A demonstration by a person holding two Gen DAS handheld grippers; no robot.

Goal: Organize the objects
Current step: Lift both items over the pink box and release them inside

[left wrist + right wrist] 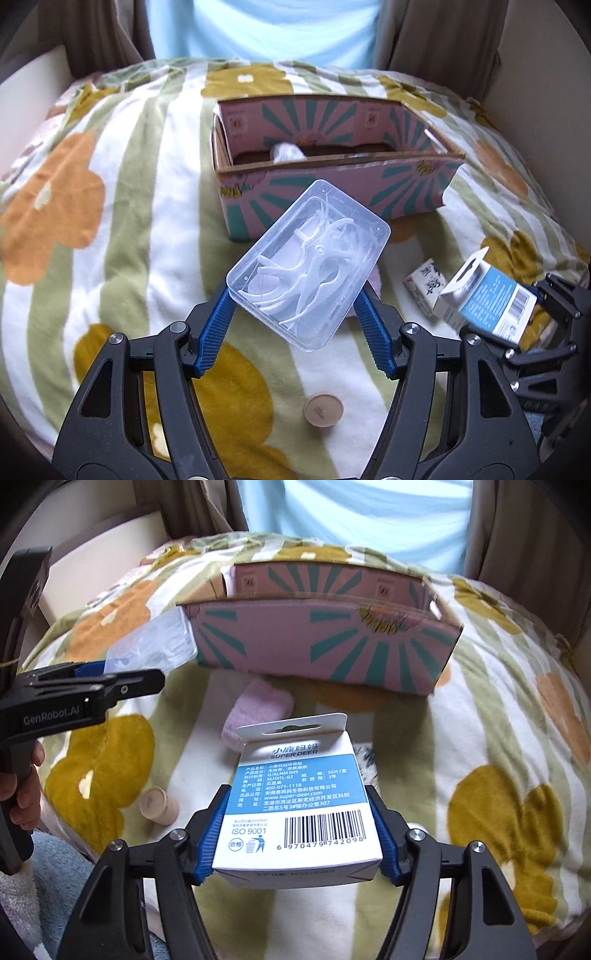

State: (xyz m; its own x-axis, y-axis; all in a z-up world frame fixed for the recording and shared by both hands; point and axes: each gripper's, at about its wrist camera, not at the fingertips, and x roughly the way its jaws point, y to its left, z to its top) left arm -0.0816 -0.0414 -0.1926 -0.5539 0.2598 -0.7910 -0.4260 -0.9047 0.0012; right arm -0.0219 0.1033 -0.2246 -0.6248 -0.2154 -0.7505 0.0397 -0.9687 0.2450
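My left gripper (295, 295) is shut on a clear plastic case of white floss picks (308, 264), held tilted above the blanket in front of the pink and teal cardboard box (332, 184). The case also shows in the right wrist view (155, 642), just left of the box (325, 646). My right gripper (299, 805) is shut on a blue and white Super Deer carton (299, 801), held above the blanket. That carton shows at the right of the left wrist view (487, 299). A white object (288, 152) lies inside the box.
A flowered blanket (110, 221) covers the surface. On it lie a small round tan container (324, 410) (159, 806), a pink fuzzy item (258, 709) and a small printed black and white box (424, 284). A person in a light blue shirt (266, 29) sits behind the box.
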